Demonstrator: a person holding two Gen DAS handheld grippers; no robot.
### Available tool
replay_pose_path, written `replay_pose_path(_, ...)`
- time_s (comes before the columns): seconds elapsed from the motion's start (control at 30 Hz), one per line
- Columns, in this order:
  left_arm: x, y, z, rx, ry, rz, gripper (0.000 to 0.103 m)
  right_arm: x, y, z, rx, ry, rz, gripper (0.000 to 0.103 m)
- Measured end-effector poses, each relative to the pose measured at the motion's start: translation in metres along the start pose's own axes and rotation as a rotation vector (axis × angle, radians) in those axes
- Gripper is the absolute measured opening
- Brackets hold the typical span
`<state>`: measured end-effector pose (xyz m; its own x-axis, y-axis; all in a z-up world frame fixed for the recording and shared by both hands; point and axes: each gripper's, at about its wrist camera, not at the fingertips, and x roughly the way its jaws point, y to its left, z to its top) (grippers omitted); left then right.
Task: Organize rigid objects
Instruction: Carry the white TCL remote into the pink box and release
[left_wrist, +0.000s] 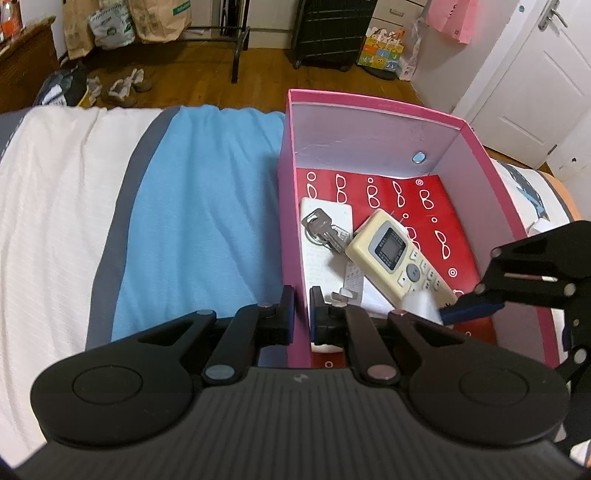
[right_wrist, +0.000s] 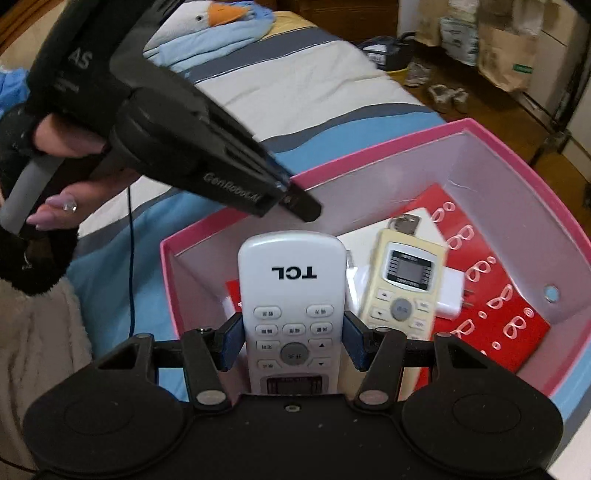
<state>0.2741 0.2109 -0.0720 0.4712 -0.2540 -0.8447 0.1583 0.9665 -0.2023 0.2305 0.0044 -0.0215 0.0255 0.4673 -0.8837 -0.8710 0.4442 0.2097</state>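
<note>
A pink box with a red patterned floor sits on the bed. Inside lie a cream remote, a bunch of keys on a white card, and a white charger. My left gripper is shut on the box's left wall, one finger outside and one inside. My right gripper is shut on a white TCL remote and holds it over the box's near end, beside the cream remote. The right gripper also shows at the right of the left wrist view.
The box rests on a striped blue, grey and white bedspread. A stuffed penguin lies at the bed's far end. Beyond the bed are a wooden floor, shoes, paper bags, a black suitcase and a white door.
</note>
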Motion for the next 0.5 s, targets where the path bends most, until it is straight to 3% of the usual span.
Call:
replay_pose_path(0.2,0.0,0.0,0.0,-0.003,0.003,-0.001,0.007,0.006,-0.001,0.0,0.006,0.023,0.0,0.061)
replay_pose_path(0.5,0.0,-0.002,0.001,-0.003,0.003,0.008,0.007,-0.088,-0.021,-0.035,0.205,-0.262,-0.059,0.062)
